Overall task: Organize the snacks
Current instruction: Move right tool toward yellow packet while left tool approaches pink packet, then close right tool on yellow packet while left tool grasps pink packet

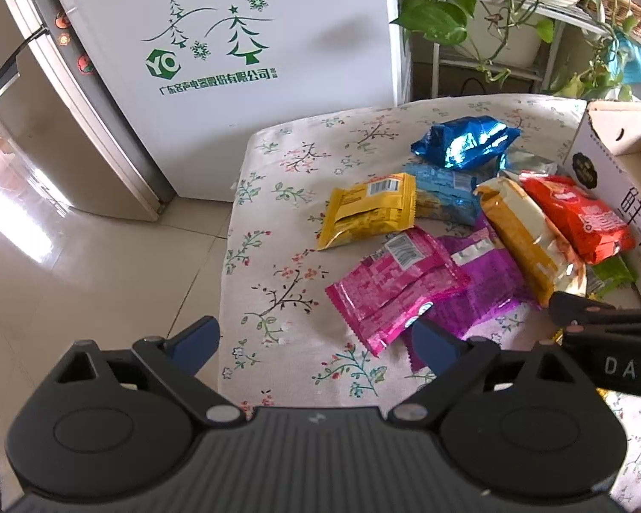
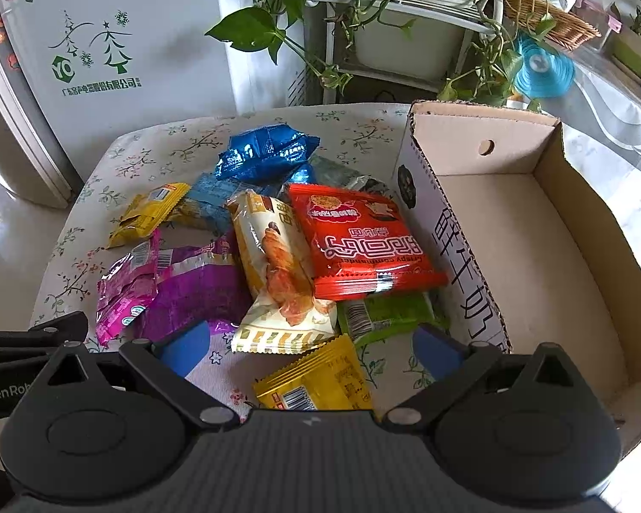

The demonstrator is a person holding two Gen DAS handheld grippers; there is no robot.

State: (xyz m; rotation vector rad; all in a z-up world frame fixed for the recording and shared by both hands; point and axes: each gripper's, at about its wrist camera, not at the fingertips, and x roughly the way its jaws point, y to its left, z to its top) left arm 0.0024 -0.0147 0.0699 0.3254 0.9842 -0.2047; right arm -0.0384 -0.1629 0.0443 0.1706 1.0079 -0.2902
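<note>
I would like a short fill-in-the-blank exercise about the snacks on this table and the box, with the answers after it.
1. The cardboard box holds ____ snacks.
2. The red packet lies partly on a ____ packet.
3. The blue foil bag lies on the far side of the pile, toward the white ____.
4. Both grippers, left gripper and right gripper, have their jaws ____.

Answers: no; green; refrigerator; open

Green packet (image 2: pixel 389 314) lies mostly hidden under the red packet (image 2: pixel 363 243).
</note>
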